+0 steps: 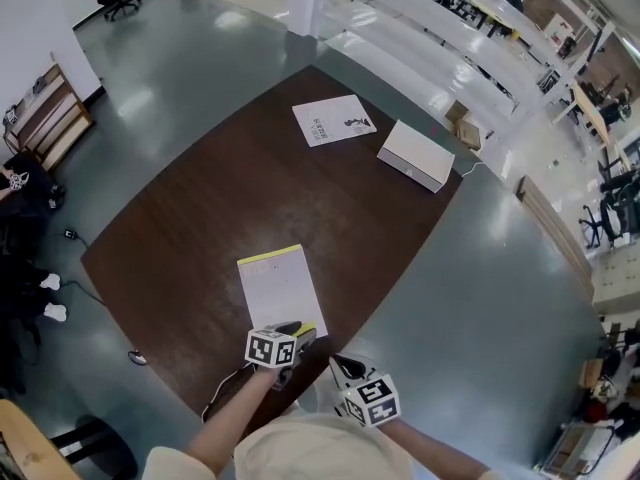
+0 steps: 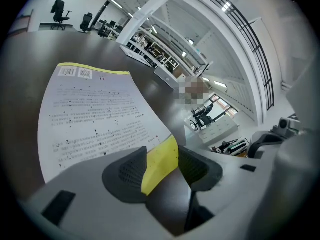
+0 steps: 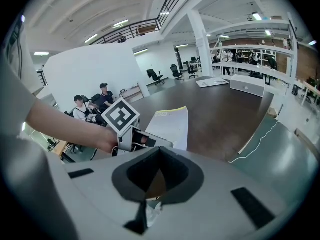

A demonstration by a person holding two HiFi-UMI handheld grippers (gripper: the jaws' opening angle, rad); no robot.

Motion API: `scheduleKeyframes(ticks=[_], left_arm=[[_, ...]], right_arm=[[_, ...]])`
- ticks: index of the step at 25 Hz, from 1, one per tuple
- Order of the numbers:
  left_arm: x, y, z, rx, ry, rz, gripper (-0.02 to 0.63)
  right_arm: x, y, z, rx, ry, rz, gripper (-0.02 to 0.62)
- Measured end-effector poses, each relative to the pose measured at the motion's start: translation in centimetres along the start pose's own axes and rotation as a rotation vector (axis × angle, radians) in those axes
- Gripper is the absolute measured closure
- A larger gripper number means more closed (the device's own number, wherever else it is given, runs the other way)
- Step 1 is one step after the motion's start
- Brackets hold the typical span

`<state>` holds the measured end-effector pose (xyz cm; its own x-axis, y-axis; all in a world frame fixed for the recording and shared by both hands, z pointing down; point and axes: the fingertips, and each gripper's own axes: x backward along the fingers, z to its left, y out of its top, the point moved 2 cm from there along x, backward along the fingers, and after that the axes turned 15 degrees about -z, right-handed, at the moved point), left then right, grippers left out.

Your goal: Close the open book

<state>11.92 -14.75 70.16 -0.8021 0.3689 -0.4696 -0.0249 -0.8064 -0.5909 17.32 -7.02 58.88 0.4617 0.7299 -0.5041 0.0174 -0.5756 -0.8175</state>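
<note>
Plainly, we held the left gripper partly open, with the yellow corner of the book between its jaws. The book lay flat by the near edge of the table. We held the right gripper just beside the left, jaws together on nothing.

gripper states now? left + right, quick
Left gripper: open, jaws apart around the raised yellow corner of the book.
Right gripper: closed, holding nothing.
</note>
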Motion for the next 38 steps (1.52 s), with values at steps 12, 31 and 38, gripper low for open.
scheduleKeyframes(ticks=[12,31,38], left_arm=[[5.9,3.0,-5.3,-0.053,-0.028,-0.209,0.594],[20.2,4.9,-4.8,-0.095,0.098,-0.398,0.595],[17.0,4.0,-8.6,-0.06,-0.14,-0.333,0.445]], right_arm=[[2.1,0.1,0.9,0.022,-0.025,-0.058,0.589],[1.0,2.2,9.0,0.065,0.033,-0.151,0.589],[1.2,1.9,9.2,0.071,0.028,-0.142,0.589]])
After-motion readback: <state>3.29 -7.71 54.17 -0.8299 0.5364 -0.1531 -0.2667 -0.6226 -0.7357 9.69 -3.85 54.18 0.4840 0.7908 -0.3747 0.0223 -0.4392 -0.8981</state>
